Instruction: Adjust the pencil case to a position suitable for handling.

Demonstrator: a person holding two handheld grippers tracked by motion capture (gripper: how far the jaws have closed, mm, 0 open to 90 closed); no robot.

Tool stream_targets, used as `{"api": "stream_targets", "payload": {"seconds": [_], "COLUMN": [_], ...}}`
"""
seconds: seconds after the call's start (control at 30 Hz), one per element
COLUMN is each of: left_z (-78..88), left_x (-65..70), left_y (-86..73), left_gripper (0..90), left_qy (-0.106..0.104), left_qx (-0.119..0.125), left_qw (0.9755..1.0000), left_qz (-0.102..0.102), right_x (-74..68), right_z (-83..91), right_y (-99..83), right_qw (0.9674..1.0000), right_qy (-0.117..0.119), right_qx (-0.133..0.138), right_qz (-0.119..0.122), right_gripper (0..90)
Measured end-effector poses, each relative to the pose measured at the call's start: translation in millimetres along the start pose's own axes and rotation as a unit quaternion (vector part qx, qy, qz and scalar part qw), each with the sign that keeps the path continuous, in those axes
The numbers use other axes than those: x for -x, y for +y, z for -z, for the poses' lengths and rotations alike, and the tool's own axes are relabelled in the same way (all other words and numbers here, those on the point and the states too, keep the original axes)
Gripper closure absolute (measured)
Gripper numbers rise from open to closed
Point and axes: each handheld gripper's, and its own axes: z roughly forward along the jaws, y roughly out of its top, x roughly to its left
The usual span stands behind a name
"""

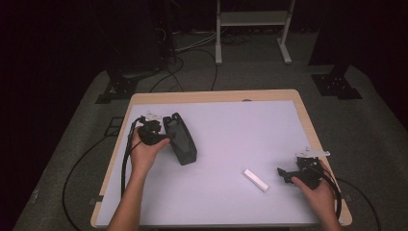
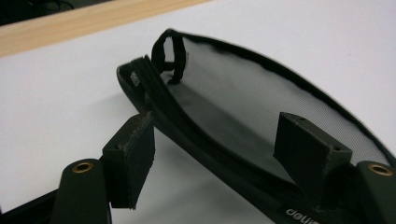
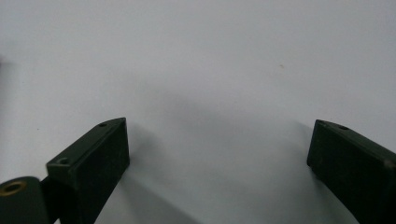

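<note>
A black mesh pouch (image 1: 179, 139) lies on the white worktop (image 1: 231, 134), its zipped edge between the spread jaws of the left tool (image 2: 219, 154). Well to that tool's right, a white bar (image 1: 255, 180) rests just beside the right tool (image 1: 285, 175), jaws wide over bare surface.

left claw (image 1: 166, 131) touches black pouch (image 1: 182, 142).
</note>
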Motion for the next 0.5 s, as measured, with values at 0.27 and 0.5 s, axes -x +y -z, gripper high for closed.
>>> {"api": "stream_targets", "payload": {"seconds": [0.27, 0.5], "left_z": [-6.4, -13.1], "left_x": [-3.8, -1.6], "left_y": [-5.5, -8.7], "left_gripper": [28.8, 32.5], "left_qy": [-0.010, -0.016], "left_qx": [-0.005, -0.014], "left_qw": [0.9999, 0.9997], "left_qz": [0.011, 0.015], "right_x": [0.0, -0.1], "right_z": [0.0, 0.0], "right_y": [0.0, 0.0], "right_qw": [1.0000, 1.0000], "right_qy": [0.000, 0.000], "right_qx": [0.000, 0.000], "right_qz": [0.000, 0.000], "right_gripper": [4.8, 4.8]}}
